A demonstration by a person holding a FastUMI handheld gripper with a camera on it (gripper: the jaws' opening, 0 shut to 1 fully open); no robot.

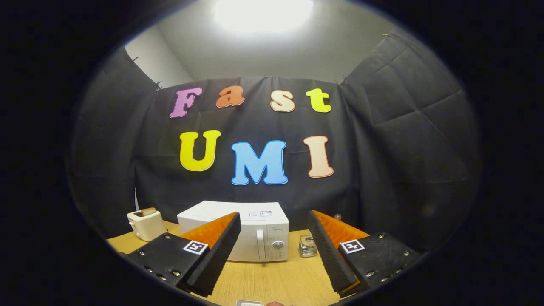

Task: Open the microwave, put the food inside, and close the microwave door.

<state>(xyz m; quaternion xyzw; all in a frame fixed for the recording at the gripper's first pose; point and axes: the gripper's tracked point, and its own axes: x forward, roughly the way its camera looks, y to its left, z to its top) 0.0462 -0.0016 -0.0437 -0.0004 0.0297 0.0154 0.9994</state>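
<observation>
one table [272, 280] carried everything. the microwave [244, 231] stood beyond the fingers, door shut, handle [260, 244] untouched. a toaster [146, 224] sat left of it, a small glass jar [307, 246] right. the gripper [274, 248] was spread wide, holding nothing. no step appeared done; opening, loading and closing all remained. food could not be identified.

Walls: black cloth [382, 140] is hanging behind the worktop.
Ceiling: a bright light [263, 12] is glaring overhead.
Worktop [272, 280]: pale wood is showing.
</observation>
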